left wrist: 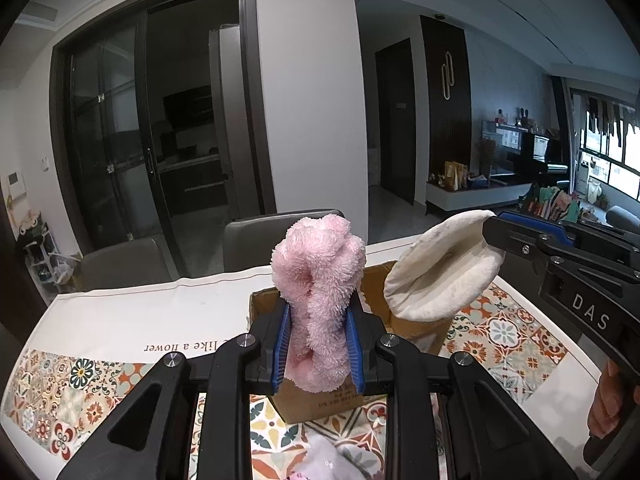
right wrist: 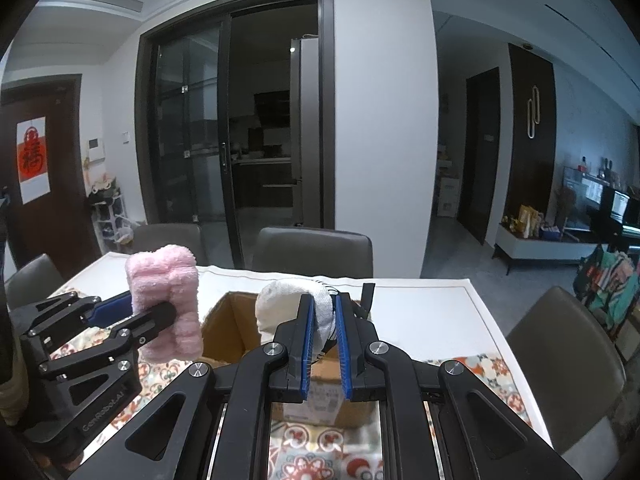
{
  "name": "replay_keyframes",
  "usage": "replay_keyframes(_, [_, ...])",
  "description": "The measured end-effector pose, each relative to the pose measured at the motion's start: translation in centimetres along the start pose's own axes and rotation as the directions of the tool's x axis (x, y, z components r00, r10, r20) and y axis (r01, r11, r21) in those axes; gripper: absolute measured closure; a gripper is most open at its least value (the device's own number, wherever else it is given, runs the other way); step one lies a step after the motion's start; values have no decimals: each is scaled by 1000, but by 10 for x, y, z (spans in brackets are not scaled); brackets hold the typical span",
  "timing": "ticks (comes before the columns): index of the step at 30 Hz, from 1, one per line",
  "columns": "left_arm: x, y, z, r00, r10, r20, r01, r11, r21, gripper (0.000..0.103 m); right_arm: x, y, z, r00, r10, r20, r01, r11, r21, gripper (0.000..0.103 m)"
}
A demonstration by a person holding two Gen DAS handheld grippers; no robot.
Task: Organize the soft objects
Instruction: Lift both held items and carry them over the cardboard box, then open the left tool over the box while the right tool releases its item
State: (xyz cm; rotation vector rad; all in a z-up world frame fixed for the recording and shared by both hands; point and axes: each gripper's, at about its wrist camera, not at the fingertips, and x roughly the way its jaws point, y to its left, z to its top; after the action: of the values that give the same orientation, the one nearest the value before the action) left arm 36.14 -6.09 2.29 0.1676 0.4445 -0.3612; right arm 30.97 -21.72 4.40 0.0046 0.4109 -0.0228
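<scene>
My left gripper [left wrist: 318, 312] is shut on a fluffy pink sock [left wrist: 318, 280] that stands up between its blue pads, held above an open cardboard box [left wrist: 320, 398]. From the right wrist view the same pink sock [right wrist: 164, 300] hangs left of the box [right wrist: 232, 320], pinched by the left gripper [right wrist: 154, 308]. My right gripper [right wrist: 323, 308] is shut on a white sock [right wrist: 292, 300] with dark stripes, over the box opening. That white sock [left wrist: 440, 268] shows its pale sole in the left wrist view, gripped at its right end by the right gripper [left wrist: 494, 232].
The box sits on a table with a patterned tile cloth [left wrist: 500, 332] and a white runner [left wrist: 140, 320] with printed words. Grey chairs [right wrist: 312, 252] stand along the far side, another chair [right wrist: 560, 344] at the right. A pale pink soft item [left wrist: 324, 460] lies near the table's front edge.
</scene>
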Motion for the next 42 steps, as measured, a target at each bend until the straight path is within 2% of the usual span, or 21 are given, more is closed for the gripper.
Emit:
replay_keyframes(7, [31, 10, -3, 999, 12, -39, -12, 1000, -12, 77, 35, 0, 4, 999, 34, -24, -34, 999, -15, 90])
replay_keyframes(17, [81, 18, -11, 991, 12, -132, -15, 1000, -20, 77, 91, 1, -2, 991, 73, -109, -77, 997, -30, 90])
replay_keyframes(28, [124, 15, -25, 970, -24, -242, 17, 999, -28, 74, 142, -3, -27, 965, 95, -246, -99, 995, -4, 90])
replay_keyframes(30, [129, 13, -27, 965, -34, -259, 28, 999, -29, 71, 150, -5, -31, 958, 98, -269, -101, 995, 1, 90])
replay_keyframes(32, [132, 12, -29, 962, -35, -271, 28, 999, -30, 62, 155, -6, -35, 953, 97, -286, -99, 995, 7, 90])
replay_keyframes(37, [131, 15, -30, 962, -33, -270, 22, 999, -42, 55, 162, -9, -39, 946, 104, -308, -102, 995, 25, 86])
replay_keyframes(39, [128, 17, -28, 964, -32, -264, 22, 999, -41, 48, 161, -10, -38, 946, 103, -307, -97, 995, 33, 78])
replay_keyframes(41, [125, 19, -27, 966, -26, -259, 17, 999, -39, 47, 159, -10, -36, 948, 105, -299, -99, 994, 38, 72])
replay_keyframes(42, [122, 20, -26, 967, -23, -254, 14, 999, -39, 47, 158, -10, -35, 950, 101, -296, -95, 995, 36, 72])
